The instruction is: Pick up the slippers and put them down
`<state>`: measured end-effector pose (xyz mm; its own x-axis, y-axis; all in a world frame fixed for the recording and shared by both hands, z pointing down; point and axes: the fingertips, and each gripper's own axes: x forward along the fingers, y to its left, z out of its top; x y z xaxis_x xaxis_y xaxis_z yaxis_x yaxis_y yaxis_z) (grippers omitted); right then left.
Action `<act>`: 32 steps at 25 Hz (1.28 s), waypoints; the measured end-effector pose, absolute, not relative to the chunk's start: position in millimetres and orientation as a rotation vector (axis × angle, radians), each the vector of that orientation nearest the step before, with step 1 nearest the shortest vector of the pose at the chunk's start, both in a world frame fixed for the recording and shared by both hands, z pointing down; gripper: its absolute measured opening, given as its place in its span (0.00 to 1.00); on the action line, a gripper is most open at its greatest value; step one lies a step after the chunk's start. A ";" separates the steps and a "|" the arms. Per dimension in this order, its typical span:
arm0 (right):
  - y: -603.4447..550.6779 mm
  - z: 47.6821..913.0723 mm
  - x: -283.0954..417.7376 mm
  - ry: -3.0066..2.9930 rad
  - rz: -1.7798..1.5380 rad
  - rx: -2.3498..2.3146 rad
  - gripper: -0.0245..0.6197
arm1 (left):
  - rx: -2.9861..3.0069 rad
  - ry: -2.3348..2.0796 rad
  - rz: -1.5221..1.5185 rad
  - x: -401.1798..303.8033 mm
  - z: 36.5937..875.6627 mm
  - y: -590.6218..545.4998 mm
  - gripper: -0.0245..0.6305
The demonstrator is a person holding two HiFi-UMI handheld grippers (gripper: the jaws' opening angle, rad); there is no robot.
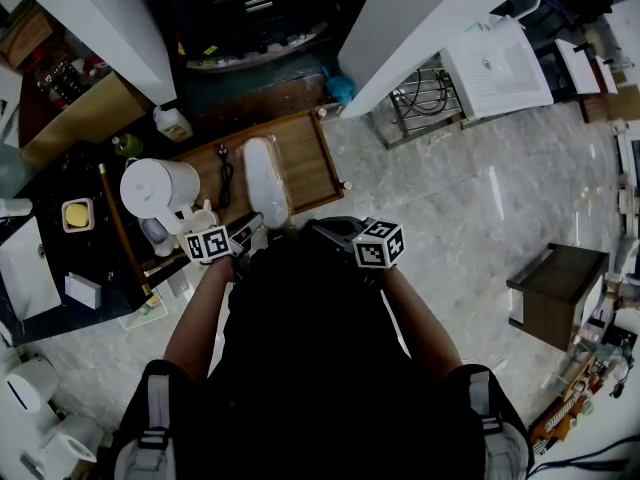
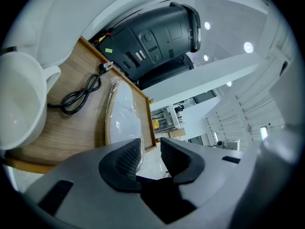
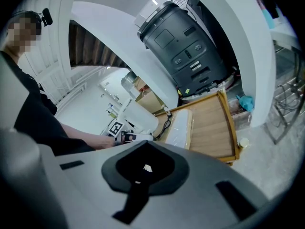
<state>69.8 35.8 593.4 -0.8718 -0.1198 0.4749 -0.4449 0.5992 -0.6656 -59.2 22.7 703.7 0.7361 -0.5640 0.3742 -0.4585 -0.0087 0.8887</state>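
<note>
Holding my left tongs [image 2: 151,157] at the near edge of the desk [image 2: 71,75], I have them open by a narrow gap. Nothing is pinched between the pads; the crinkled edge of clear wrap lies just beside one pad [image 2: 127,159], and I cannot tell whether it touches. That wrap belongs to the slippers [image 2: 125,116], a white pair sealed in film. They lie flat on the bare wood about midway along the desk, running from the far side towards me, with their near end at the near rim right in front of these tongs. My right tongs [image 3: 145,168] are fully closed and empty, with only a chink of light showing between the pads. I hold them off the near right corner of the desk, apart from the slippers. Just beside the slippers, on their left, a black cable [image 2: 81,93] lies coiled loosely on the wood. Beyond it, a white kettle [image 2: 19,104] stands upright at the left end of the desk. Past the far edge sits a large black appliance [image 2: 157,35]. Grey marbled floor [image 1: 480,208] spreads out to the right of the desk.
</note>
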 end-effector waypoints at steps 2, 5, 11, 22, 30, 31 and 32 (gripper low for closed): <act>35.3 592.5 71.5 -2.444 1.171 0.455 0.05 | 1.636 -0.837 -0.089 -58.2 706.3 23.3 0.25; 34.5 591.0 72.7 -2.443 1.172 0.455 0.05 | 1.639 -0.836 -0.065 -56.8 709.9 23.4 0.32; 37.3 593.5 71.8 -2.438 1.182 0.451 0.05 | 1.622 -0.846 -0.038 -59.4 720.4 23.7 0.34; 39.2 592.1 68.3 -2.435 1.190 0.442 0.05 | 1.595 -0.918 0.031 -67.4 739.1 19.9 0.44; 39.3 593.2 67.8 -2.433 1.194 0.452 0.05 | 1.598 -0.916 0.092 -65.3 751.1 17.1 0.50; 39.1 593.2 68.1 -2.431 1.195 0.454 0.05 | 1.596 -0.915 0.096 -65.1 751.9 17.0 0.51; 38.9 593.1 68.4 -2.430 1.196 0.455 0.05 | 1.595 -0.914 0.099 -64.8 752.7 16.7 0.51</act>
<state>68.4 38.9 593.1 -0.8701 -0.1145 0.4794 -0.4497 0.5825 -0.6771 -64.8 16.7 752.7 0.6838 -0.4932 0.5377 -0.5970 0.0456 0.8010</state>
